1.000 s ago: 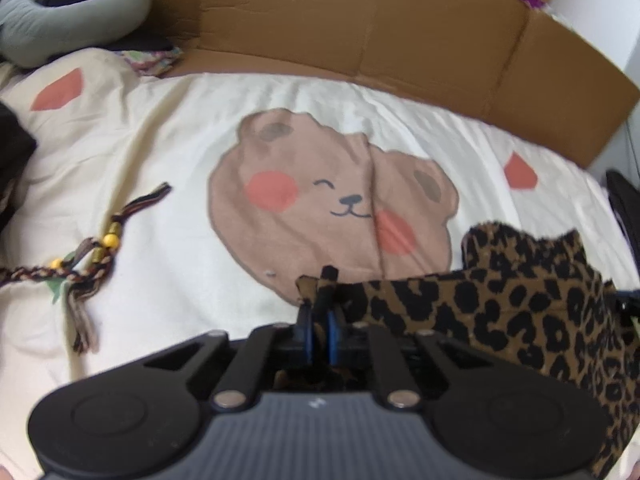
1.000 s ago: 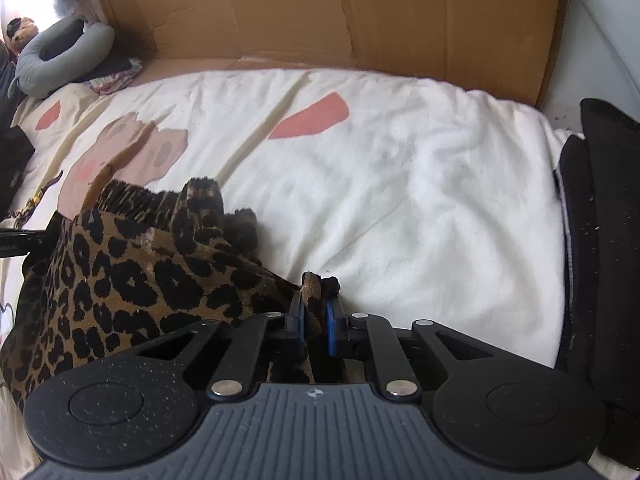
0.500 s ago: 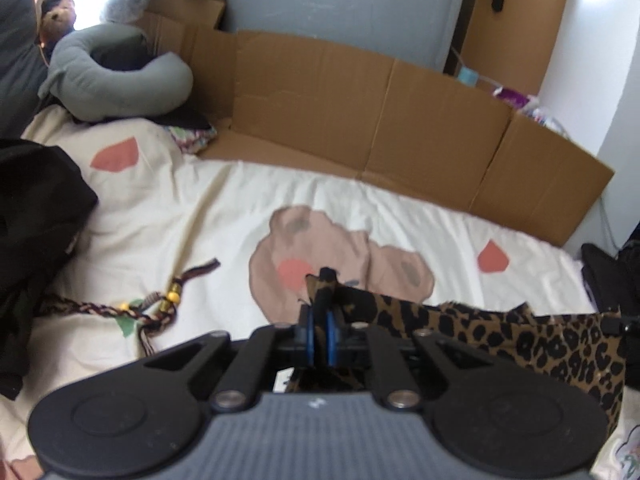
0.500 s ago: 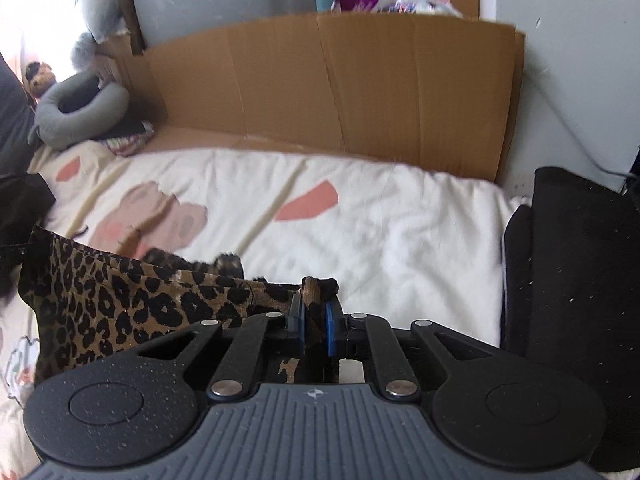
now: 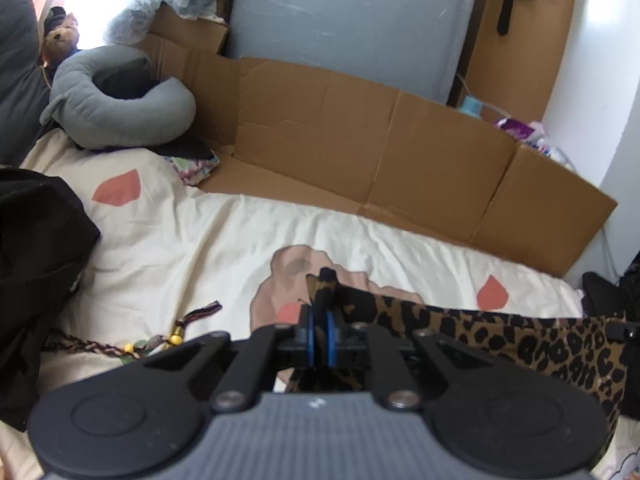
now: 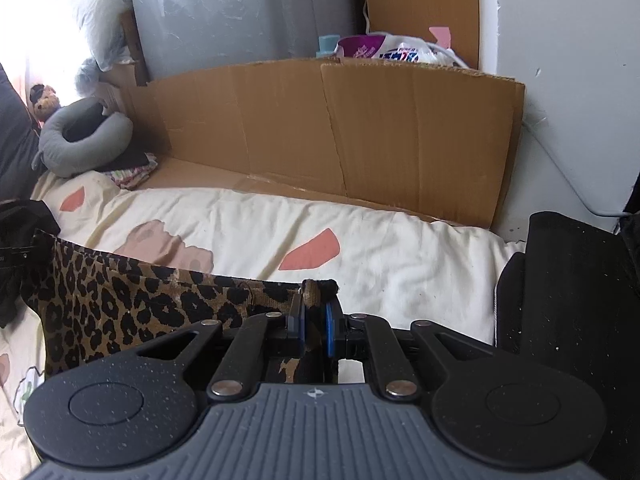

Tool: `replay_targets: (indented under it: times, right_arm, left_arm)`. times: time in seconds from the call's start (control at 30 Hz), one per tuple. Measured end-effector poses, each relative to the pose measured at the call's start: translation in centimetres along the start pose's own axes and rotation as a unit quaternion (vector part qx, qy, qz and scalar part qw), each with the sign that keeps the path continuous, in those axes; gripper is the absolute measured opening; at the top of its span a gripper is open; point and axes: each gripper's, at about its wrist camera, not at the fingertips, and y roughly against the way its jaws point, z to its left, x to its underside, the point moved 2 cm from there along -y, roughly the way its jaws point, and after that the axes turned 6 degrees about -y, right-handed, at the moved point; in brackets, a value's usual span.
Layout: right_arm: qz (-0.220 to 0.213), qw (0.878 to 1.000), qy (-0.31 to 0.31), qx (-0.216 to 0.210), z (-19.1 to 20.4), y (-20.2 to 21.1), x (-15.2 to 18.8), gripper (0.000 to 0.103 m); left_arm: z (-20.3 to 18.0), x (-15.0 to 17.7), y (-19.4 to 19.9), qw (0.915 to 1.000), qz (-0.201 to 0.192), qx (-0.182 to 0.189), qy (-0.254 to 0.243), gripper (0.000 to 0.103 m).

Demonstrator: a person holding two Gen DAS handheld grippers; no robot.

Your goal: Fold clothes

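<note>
Leopard-print garment stretched left to right above the bed, one top corner clamped in the left gripper, the other in the right gripper, long edge spanning between, both equally near.

The leopard-print garment drops behind the gripper body; the black cloth, perhaps a jacket, is cropped

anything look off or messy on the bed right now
A braided cord with beads lies loose on the bear-print blanket, unrelated to the folding. The leopard-print garment itself looks fine, held taut between the left gripper and right gripper.
</note>
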Motion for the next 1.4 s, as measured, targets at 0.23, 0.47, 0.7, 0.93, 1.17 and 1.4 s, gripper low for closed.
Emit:
replay_targets:
  times: [0.23, 0.47, 0.7, 0.93, 1.17, 1.4]
  right_arm:
    - [0.053, 0.999, 0.000, 0.012, -0.5, -4.2, 1.3, 0.008]
    - [0.095, 0.995, -0.012, 0.013, -1.1, -7.2, 2.6, 0.008]
    - [0.115, 0.993, -0.013, 0.026, -1.2, -9.2, 3.5, 0.021]
    - [0.072, 0.995, 0.029, 0.054, -0.2, -6.4, 2.6, 0.032]
    - [0.066, 0.997, 0.028, -0.027, 2.8, -4.5, 2.1, 0.030]
    - [0.065, 0.995, 0.041, -0.060, 5.7, -4.8, 2.8, 0.030]
  left_arm:
    - [0.4, 1.9, -4.0, 0.9980, 0.062, -0.005, -0.009, 0.007]
    - [0.7, 3.5, -7.1, 0.9946, 0.102, -0.003, -0.016, 0.007]
    - [0.9, 4.2, -9.0, 0.9918, 0.126, -0.009, -0.021, 0.021]
    - [-0.6, 2.1, -5.7, 0.9927, 0.100, -0.050, -0.045, 0.029]
    - [-5.4, 1.3, -3.6, 0.9956, 0.080, 0.024, -0.042, 0.029]
    - [-10.0, 1.7, -4.2, 0.9930, 0.073, 0.082, -0.044, 0.028]
